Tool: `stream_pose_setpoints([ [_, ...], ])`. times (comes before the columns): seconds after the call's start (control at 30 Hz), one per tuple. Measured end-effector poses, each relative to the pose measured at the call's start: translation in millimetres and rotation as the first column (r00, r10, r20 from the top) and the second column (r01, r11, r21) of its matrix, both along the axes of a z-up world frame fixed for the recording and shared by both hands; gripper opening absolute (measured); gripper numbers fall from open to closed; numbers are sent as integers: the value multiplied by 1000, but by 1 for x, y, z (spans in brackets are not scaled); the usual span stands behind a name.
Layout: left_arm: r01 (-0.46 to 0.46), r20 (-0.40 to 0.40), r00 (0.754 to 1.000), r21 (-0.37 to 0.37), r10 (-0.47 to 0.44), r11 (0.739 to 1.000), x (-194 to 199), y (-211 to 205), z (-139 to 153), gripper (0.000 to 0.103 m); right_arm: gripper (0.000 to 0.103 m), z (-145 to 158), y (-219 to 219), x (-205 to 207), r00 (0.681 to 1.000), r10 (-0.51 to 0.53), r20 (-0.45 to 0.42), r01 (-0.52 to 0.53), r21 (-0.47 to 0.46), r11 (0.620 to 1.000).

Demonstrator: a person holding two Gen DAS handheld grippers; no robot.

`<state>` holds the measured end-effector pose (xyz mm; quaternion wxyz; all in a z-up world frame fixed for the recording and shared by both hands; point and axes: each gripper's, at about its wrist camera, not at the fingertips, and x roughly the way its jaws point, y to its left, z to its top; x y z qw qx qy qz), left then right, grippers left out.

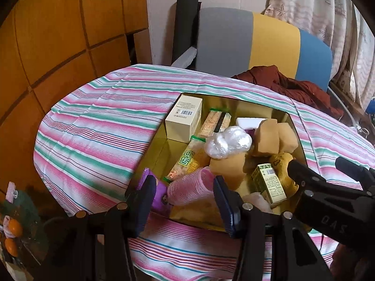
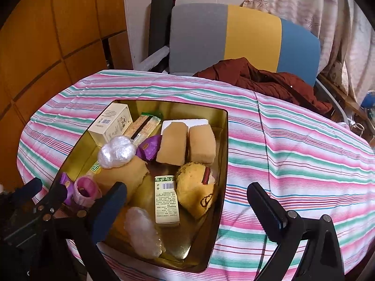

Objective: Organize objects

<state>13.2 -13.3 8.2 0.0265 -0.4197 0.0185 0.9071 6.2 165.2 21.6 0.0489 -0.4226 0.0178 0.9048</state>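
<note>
Only from right: crumpled clear wrap (image 2: 143,231)

We see a glossy gold metal tin (image 2: 223,140) on matt striped cloth (image 2: 293,154). In the tin lie a crinkled clear plastic wad (image 2: 116,151), matt porous sponge blocks (image 2: 172,146) and smooth printed paper cartons (image 2: 166,201). Satin wood panels (image 2: 58,23) fill the upper left.

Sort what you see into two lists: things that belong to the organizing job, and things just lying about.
Part of the job:
gold tin
cream box
pink hair roller
green carton
clear plastic wad
tan sponge blocks
left gripper, open
right gripper, open

Just lying about:
striped tablecloth
dark red jacket
chair
curtain
</note>
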Motion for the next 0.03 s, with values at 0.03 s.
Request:
stream_pose_setpoints([
  [0.03, 3, 0, 1000, -1, -3, 1000, 0, 1, 0, 51, 103, 0, 0, 0, 1000, 0, 1, 0, 0, 1000],
])
